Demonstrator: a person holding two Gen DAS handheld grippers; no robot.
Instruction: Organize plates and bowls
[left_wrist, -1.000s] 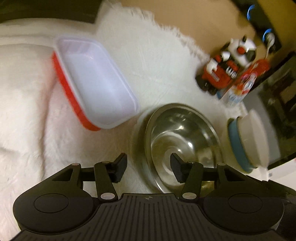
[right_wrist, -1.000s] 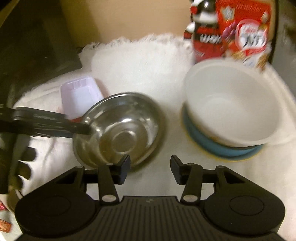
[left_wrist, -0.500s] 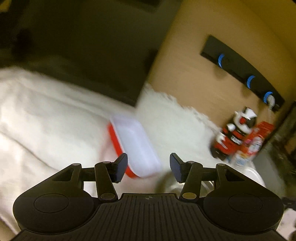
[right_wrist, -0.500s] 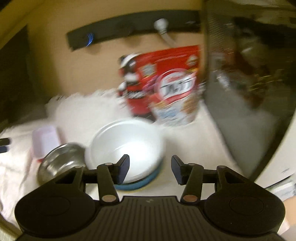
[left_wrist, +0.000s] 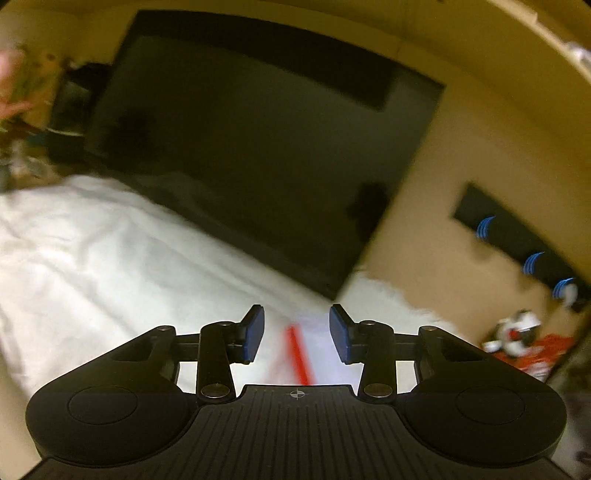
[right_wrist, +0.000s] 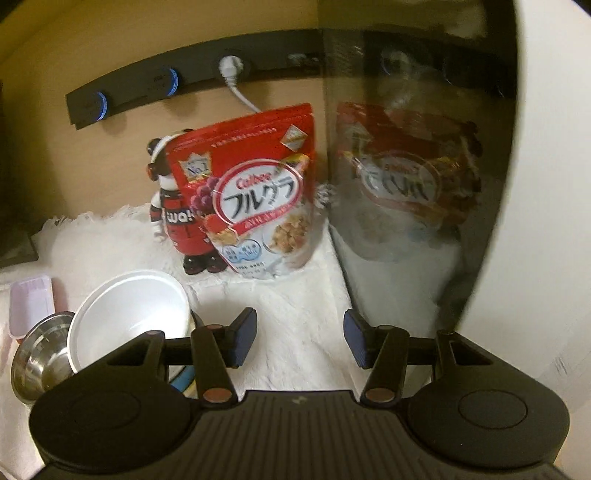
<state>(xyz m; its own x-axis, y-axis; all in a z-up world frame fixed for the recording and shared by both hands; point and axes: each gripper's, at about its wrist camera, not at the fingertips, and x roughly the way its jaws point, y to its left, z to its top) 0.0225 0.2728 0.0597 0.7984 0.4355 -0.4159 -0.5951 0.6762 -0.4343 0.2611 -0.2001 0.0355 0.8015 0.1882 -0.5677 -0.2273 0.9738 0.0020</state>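
Both grippers are holding nothing. Left gripper (left_wrist: 296, 334) is closing its jaws on empty air above the cloth (left_wrist: 110, 258). Right gripper (right_wrist: 299, 339) is standing parted, with the white bowl (right_wrist: 129, 314), steel bowl (right_wrist: 38, 360) and tray (right_wrist: 31, 302) sitting to its left.

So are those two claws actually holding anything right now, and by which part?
No, nothing is held. The left gripper is closing on empty air above the white cloth. The right gripper is open and empty, with the white bowl off to its side.
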